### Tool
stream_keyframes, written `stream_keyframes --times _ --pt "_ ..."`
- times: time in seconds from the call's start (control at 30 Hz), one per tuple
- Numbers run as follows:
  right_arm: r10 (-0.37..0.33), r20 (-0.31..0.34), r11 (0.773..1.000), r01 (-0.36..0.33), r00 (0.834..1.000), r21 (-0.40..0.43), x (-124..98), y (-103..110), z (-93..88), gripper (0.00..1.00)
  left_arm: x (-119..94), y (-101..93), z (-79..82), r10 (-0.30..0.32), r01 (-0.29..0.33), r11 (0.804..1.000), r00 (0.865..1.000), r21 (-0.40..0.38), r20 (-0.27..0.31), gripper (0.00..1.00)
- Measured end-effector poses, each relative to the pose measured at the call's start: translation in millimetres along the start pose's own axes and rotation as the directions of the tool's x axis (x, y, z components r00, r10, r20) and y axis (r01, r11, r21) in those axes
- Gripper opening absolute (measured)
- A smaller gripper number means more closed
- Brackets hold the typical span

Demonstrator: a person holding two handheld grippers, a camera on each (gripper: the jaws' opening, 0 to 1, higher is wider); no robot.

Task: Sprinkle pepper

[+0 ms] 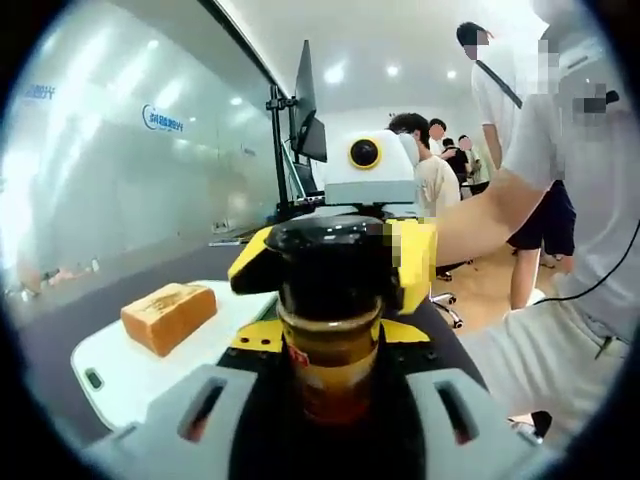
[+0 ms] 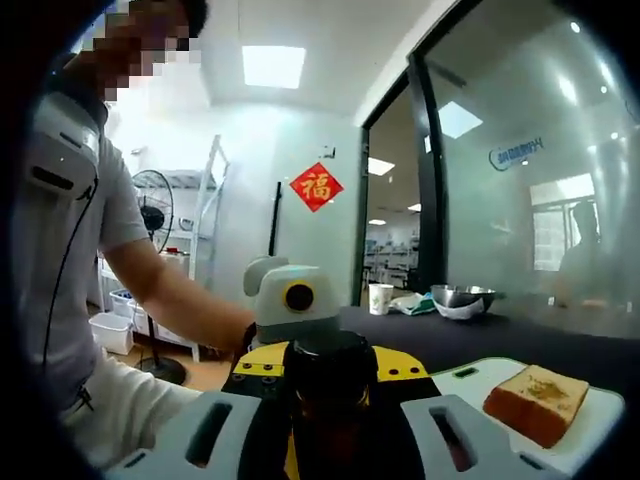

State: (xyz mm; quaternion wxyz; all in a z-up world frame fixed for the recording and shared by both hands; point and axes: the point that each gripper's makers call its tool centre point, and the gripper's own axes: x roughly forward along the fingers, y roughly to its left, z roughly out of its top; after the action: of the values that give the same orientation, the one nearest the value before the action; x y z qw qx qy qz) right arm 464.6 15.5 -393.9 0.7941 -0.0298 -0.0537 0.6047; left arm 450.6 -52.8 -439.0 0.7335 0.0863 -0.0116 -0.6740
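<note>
place: office / lab workspace, not a home kitchen
walls: frosted glass partition (image 1: 130,170) with blue logo (image 1: 162,120)
ceiling: recessed panel lights (image 2: 272,66)
gear: monitor on pole mount (image 1: 305,110); standing fan (image 2: 152,215); shelving rack (image 2: 205,250)
decor: red diamond "福" sign (image 2: 316,186)
people: group standing in back (image 1: 450,150)
tabletop: dark tabletop (image 2: 480,340) with steel bowl (image 2: 462,300), paper cup (image 2: 380,298)
</note>
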Motion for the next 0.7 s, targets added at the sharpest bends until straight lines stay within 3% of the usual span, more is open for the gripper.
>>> stream_keyframes --times 0.17,0.27,0.37,0.57,0.7 --pt "-0.004 0.009 1.000 0.004 1.000 -0.015 -1.0 -0.7 0.4 0.27 -0.3 3.3 -1.2 0.000 0.000 1.000 1.000 -0.001 0.000 0.22" --pt "0.026 0.040 1.000 -0.026 0.999 -0.006 -1.4 4.2 5.6 0.36 0.6 3.5 -1.0 0.001 -0.001 1.000 1.000 -0.004 0.000 0.22" --pt "0.006 0.050 1.000 -0.006 0.999 -0.003 -2.4 -0.6 8.9 0.27 0.4 5.1 -1.8 0.001 -0.001 1.000 1.000 -0.005 0.000 0.22" --pt "0.003 0.048 1.000 -0.002 0.999 -0.015 -1.8 -1.6 8.1 0.26 -0.3 8.8 -3.6 0.002 -0.002 1.000 1.000 -0.006 0.000 0.22" --pt "-0.008 0.046 0.999 0.005 0.999 0.046 -2.4 -2.2 7.9 0.25 -0.7 10.0 -3.7 0.002 -0.002 1.000 1.000 -0.007 -0.001 0.22"
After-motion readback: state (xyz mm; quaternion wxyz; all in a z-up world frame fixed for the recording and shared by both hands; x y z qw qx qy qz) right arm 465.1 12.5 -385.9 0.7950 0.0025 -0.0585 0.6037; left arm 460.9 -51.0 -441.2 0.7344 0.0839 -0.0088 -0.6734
